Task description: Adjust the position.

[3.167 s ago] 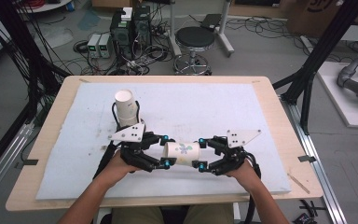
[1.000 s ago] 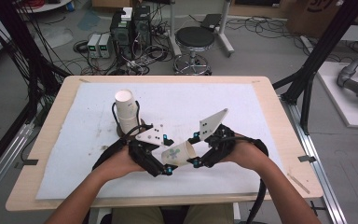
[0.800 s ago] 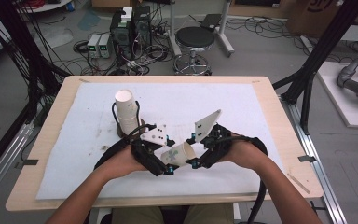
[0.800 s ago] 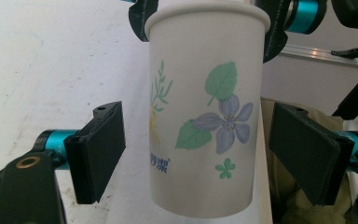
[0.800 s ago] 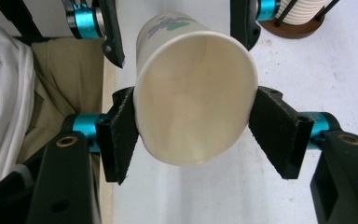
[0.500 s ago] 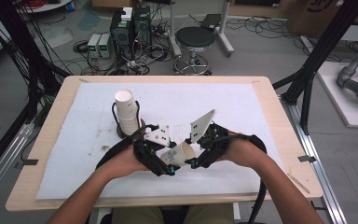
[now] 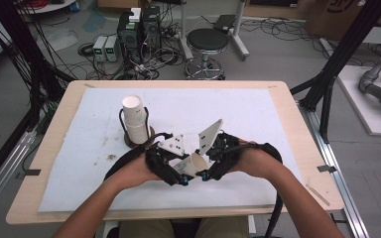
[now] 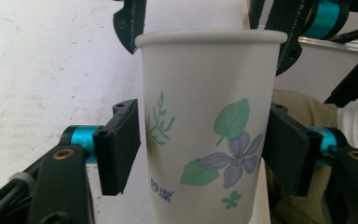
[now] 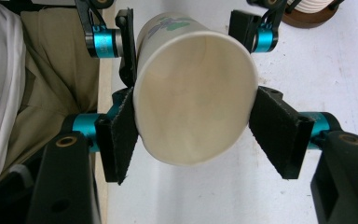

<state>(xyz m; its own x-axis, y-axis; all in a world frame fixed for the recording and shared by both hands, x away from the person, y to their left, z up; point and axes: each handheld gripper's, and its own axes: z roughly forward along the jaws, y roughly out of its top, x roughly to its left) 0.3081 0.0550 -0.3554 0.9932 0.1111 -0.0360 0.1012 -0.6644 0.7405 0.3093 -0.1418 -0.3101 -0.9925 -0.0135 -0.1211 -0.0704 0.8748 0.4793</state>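
Observation:
A white paper cup (image 7: pixel 194 164) printed with leaves and a blue flower (image 8: pixel 205 140) hangs above the front middle of the table, held from both sides. My left gripper (image 7: pixel 183 171) has just been closing its jaws around the cup's body. In the left gripper view (image 8: pixel 203 149) both pads (image 8: pixel 119 147) sit against the cup's sides. My right gripper (image 7: pixel 206 166) is shut on the cup's open rim end (image 9: pixel 193 126), one pad (image 9: pixel 275 137) on each side. The cup's empty inside faces the right gripper's camera.
A stack of white cups (image 7: pixel 135 115) stands in a wire holder on a round wooden base (image 7: pixel 148 135), left of centre behind my hands. A white mat (image 7: pixel 258 114) covers the wooden table (image 7: pixel 290 106). The person's forearms come in over the front edge.
The left gripper's jaws have closed in onto the cup's body. Both hands have stayed near the front middle, tilted together, with the right gripper keeping its hold on the rim.

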